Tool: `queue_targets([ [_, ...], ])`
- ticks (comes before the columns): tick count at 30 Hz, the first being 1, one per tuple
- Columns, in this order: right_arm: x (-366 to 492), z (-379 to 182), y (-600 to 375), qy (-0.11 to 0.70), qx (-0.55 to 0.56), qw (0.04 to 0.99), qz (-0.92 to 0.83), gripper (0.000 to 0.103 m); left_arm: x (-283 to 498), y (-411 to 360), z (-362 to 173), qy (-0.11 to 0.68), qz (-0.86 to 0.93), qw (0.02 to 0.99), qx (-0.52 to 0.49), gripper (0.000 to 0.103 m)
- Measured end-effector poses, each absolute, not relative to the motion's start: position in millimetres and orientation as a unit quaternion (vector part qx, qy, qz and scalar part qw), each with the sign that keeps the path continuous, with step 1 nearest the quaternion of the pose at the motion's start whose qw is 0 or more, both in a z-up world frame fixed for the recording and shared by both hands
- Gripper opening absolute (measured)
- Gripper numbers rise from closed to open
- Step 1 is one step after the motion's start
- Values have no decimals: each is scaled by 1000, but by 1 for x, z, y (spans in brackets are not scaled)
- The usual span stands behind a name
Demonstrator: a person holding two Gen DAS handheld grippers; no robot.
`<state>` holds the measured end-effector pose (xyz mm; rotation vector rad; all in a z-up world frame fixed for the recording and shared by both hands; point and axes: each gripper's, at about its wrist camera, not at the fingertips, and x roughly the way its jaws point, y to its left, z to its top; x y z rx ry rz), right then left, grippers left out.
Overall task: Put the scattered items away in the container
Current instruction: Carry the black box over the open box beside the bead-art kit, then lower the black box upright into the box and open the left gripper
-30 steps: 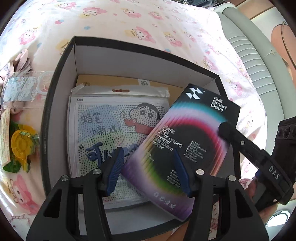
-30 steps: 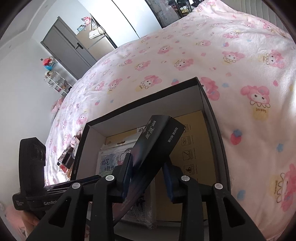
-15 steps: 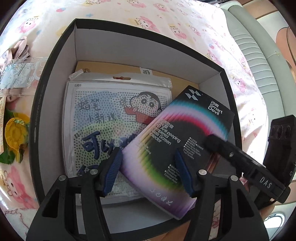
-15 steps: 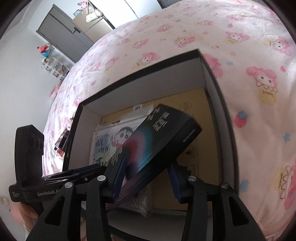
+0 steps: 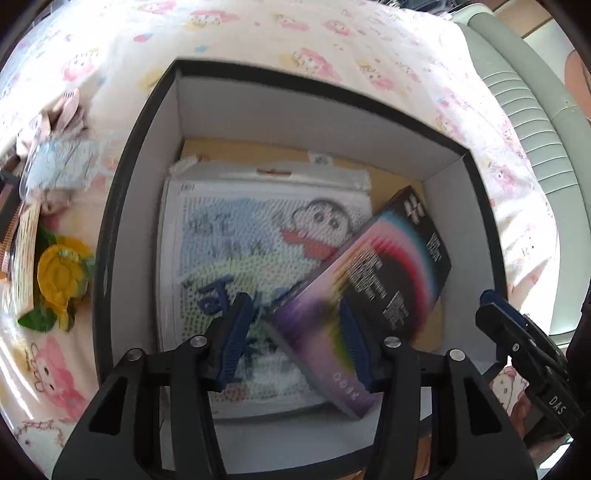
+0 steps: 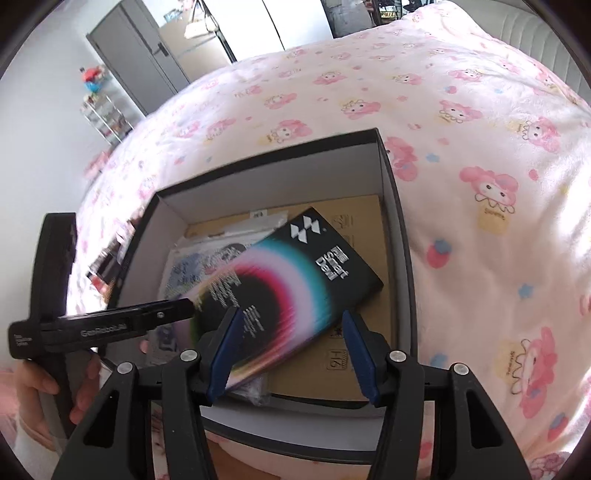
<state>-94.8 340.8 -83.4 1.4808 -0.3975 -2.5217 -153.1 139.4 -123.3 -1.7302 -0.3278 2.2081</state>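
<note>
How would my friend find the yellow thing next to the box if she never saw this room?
Start at the big dark box sitting on the pink cartoon bedspread. Look just outside its left wall, where a few small things lie scattered. The yellow thing is the only bright yellow one there, rounded, with green leaf shapes under it, nearer the camera than the pale bits beyond it.

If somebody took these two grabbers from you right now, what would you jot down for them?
Right gripper: fingers opening, the black screen-protector box between them but not pinched.
Left gripper: empty, fingers closing, above the container.
Container: holds the cartoon bead-art pack, with the black box dropped in, tilted across it.
Left: the yellow flower toy and other small items on the bedspread beside the container, still outside.
</note>
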Motion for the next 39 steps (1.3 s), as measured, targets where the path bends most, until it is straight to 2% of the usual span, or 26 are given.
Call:
queue_targets([
  [1,-95,-82,341,-139,495,103,-852,44,-155,143,-121,-115,774,164,-600,50],
  [10,-101,-100,325,-146,523,129,-830,43,-147,159,-126,-70,770,150,-616,46],
  [14,-101,-95,344,-242,501,171,-813,43,-137,167,-125,-99,741,187,-637,36],
  [19,-98,-91,355,-254,488,152,-821,43,-130,182,-122,-115,735,226,-629,35],
  [23,-95,-89,351,-250,485,165,-822,43,-138,166,-112,-149,763,202,-596,27],
  [26,-96,-89,351,-246,485,159,-824,43,-144,173,-115,-127,765,184,-604,25],
  [32,-101,-94,335,-173,510,119,-834,43,-140,206,-124,-90,749,215,-620,19],
  [35,-100,-95,336,-176,516,128,-829,42,-140,204,-120,-111,734,251,-621,19],
  [39,-109,-89,333,-148,528,115,-828,42,-153,184,-110,-102,760,223,-602,20],
])
